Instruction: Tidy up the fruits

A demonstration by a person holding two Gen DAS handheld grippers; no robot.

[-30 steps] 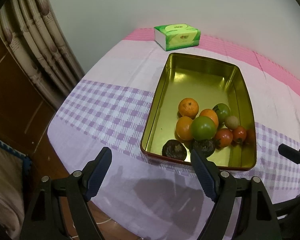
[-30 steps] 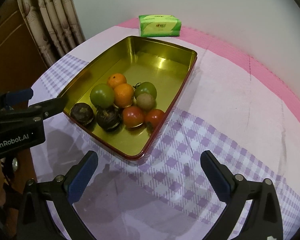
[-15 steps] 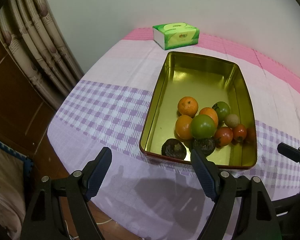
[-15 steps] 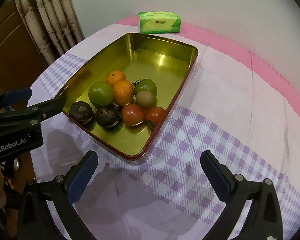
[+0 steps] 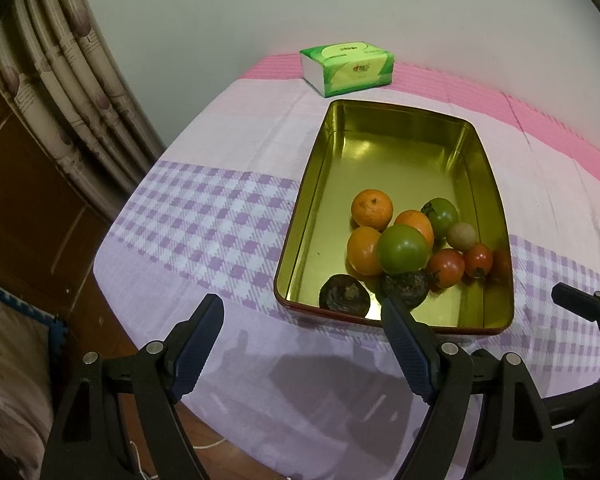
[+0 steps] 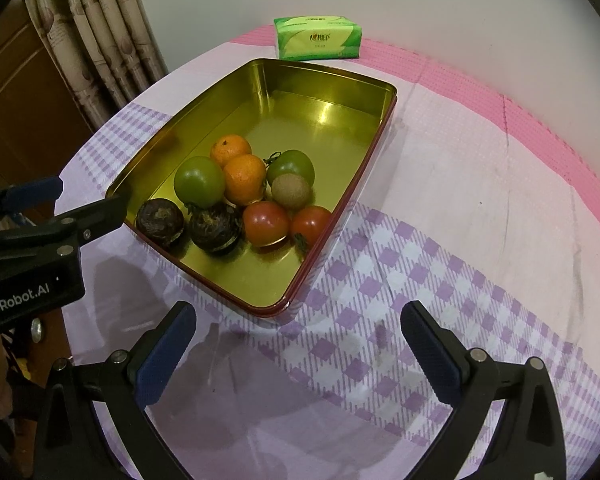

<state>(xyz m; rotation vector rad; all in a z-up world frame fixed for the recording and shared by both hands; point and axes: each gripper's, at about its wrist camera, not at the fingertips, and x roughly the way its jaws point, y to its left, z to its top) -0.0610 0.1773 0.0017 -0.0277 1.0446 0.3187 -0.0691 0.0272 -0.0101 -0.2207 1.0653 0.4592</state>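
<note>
I see the gold rectangular metal tin [image 6: 381, 118] sitting on the pink-and-purple checked tablecloth [image 6: 440, 272], left of centre in my right wrist view. All fruit is bunched in its near end; the far end is bare. Two dark wrinkled round fruits [image 6: 160, 222] lie nearest me, side by side. Behind them, a large green tomato [image 6: 199, 181] touches the small round oranges [image 6: 242, 179]; I think there are three, one half hidden. Two red tomatoes [image 6: 266, 223] sit right of the dark pair, against the tin's right wall. A small tan round fruit [image 6: 291, 191] rests behind them, a second green tomato [image 6: 294, 165] just behind that. A green tissue pack [image 6: 318, 37] lies beyond the tin, by the wall.
</note>
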